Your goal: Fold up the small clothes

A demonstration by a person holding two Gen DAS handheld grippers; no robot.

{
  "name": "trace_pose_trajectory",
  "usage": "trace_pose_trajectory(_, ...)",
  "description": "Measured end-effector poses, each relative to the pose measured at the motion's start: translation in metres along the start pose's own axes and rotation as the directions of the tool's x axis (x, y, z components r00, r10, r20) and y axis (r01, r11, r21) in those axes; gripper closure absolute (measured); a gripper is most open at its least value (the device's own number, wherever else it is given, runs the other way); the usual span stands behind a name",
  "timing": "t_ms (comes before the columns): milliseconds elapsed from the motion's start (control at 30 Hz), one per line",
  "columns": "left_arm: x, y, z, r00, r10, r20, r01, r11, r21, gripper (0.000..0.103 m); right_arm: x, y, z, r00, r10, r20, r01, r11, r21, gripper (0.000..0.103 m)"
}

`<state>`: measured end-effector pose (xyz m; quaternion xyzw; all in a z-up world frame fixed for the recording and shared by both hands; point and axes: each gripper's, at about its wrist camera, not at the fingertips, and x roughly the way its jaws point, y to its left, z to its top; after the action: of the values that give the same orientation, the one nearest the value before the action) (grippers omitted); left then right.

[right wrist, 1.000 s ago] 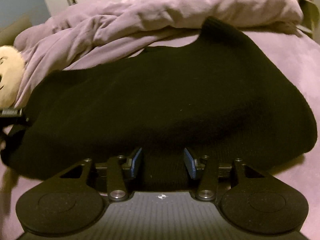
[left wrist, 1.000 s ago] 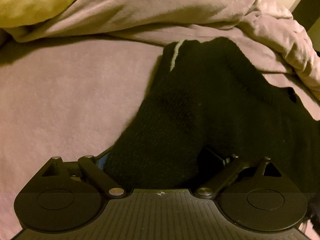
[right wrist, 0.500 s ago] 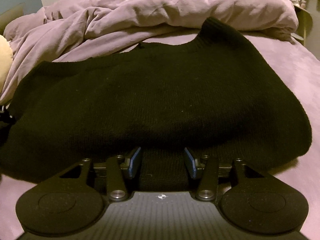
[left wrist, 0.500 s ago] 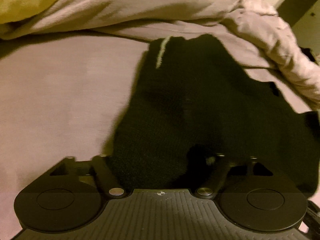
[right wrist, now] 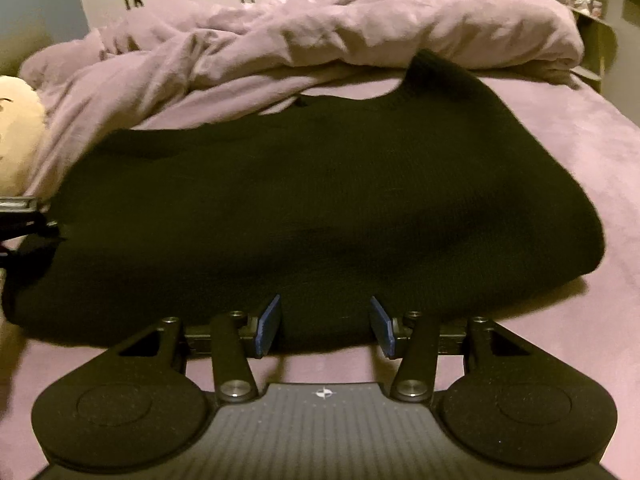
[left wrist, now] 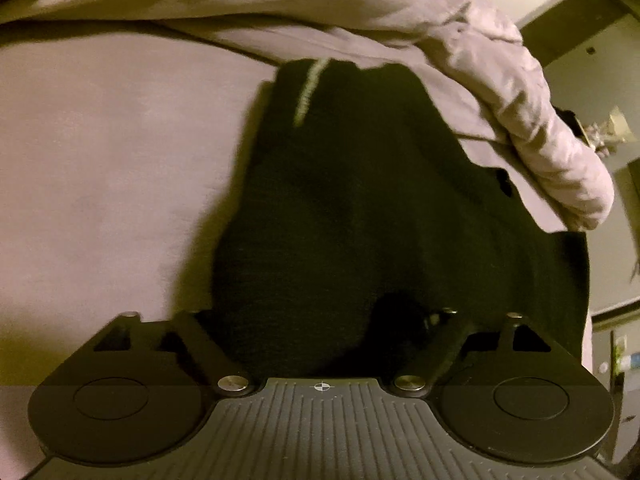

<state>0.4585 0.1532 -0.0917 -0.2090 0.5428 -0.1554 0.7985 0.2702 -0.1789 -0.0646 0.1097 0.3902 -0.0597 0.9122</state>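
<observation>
Right gripper [right wrist: 325,326] jaws spread, blue pads either side of the near hem of the black knit garment [right wrist: 320,208], not pinching it. Left gripper [left wrist: 320,332] fingertips buried in black fabric, state can't tell. Garment flat on purple bed sheet [right wrist: 580,200]; rumpled duvet [right wrist: 320,32] behind.

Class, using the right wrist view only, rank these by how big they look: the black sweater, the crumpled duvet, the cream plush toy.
1. Black sweater, though being nearest the camera inflates it.
2. Crumpled duvet, close behind and farther off, so the order is unsure.
3. Cream plush toy, cut off by the frame edge.
</observation>
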Motion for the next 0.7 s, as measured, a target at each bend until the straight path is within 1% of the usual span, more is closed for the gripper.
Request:
trace_pose_trajectory(100, 0.003, -0.004, -0.002, 1.000, 0.019, 0.010, -0.019, 1.000, 0.009, 0.016, -0.004, 0.009, 0.002, 0.999, 0.031, 0.034, -0.031, 1.000, -0.007, 0.056)
trace_pose_trajectory(133, 0.003, -0.004, -0.002, 1.000, 0.021, 0.013, -0.021, 1.000, 0.003, 0.016, -0.003, 0.011, 0.003, 0.998, 0.044, 0.042, -0.044, 0.999, 0.000, 0.060)
trace_pose_trajectory(167, 0.002, -0.004, -0.002, 1.000, 0.024, 0.019, -0.024, 1.000, -0.005, 0.019, 0.000, 0.013, 0.005, 0.997, 0.060, 0.041, -0.060, 0.998, 0.010, 0.070)
trace_pose_trajectory(233, 0.001, -0.001, -0.002, 0.999, 0.028, 0.024, -0.027, 0.999, -0.019, 0.024, 0.008, 0.017, 0.009, 0.995, 0.092, 0.038, -0.093, 0.996, 0.013, 0.080)
trace_pose_trajectory(300, -0.001, 0.002, -0.002, 0.999, 0.027, 0.028, -0.026, 0.999, -0.035, 0.034, 0.014, 0.025, 0.013, 0.992, 0.112, 0.051, -0.112, 0.994, 0.003, 0.082)
trace_pose_trajectory(333, -0.002, 0.005, -0.002, 0.999, 0.023, 0.028, -0.021, 0.999, -0.049, 0.037, 0.018, 0.028, 0.016, 0.991, 0.123, 0.056, -0.123, 0.992, -0.001, 0.082)
trace_pose_trajectory(367, -0.003, 0.007, -0.001, 0.999, 0.022, 0.028, -0.020, 0.998, -0.061, 0.043, 0.023, 0.031, 0.017, 0.991, 0.122, 0.055, -0.121, 0.993, -0.008, 0.082)
trace_pose_trajectory(400, -0.003, 0.009, -0.001, 0.999, 0.018, 0.028, -0.016, 0.997, -0.079, 0.050, 0.029, 0.034, 0.018, 0.994, 0.102, 0.038, -0.101, 0.995, -0.026, 0.082)
trace_pose_trajectory(433, -0.004, 0.012, -0.001, 1.000, 0.008, 0.025, -0.006, 0.994, -0.106, 0.053, 0.037, 0.037, 0.016, 0.997, 0.081, 0.009, -0.080, 0.996, -0.047, 0.082)
trace_pose_trajectory(467, -0.004, 0.013, 0.000, 1.000, -0.003, 0.022, 0.005, 0.992, -0.122, 0.059, 0.048, 0.037, 0.011, 0.997, 0.070, -0.034, -0.072, 0.995, -0.065, 0.082)
trace_pose_trajectory(500, -0.005, 0.014, 0.000, 1.000, -0.010, 0.020, 0.013, 0.990, -0.139, 0.062, 0.056, 0.036, 0.006, 0.996, 0.075, -0.040, -0.078, 0.993, -0.089, 0.082)
trace_pose_trajectory(567, -0.007, 0.015, -0.001, 0.999, -0.021, 0.026, 0.025, 0.985, -0.169, 0.062, 0.057, 0.037, 0.004, 0.996, 0.087, -0.031, -0.090, 0.986, -0.141, 0.082)
trace_pose_trajectory(667, -0.004, 0.017, -0.002, 1.000, -0.015, 0.026, 0.019, 0.983, -0.180, 0.050, 0.050, 0.034, 0.012, 0.991, 0.119, -0.060, -0.127, 0.978, -0.164, 0.081)
trace_pose_trajectory(700, -0.003, 0.018, -0.003, 0.999, -0.025, 0.027, 0.030, 0.982, -0.184, 0.044, 0.048, 0.030, 0.013, 0.988, 0.137, -0.065, -0.145, 0.977, -0.159, 0.081)
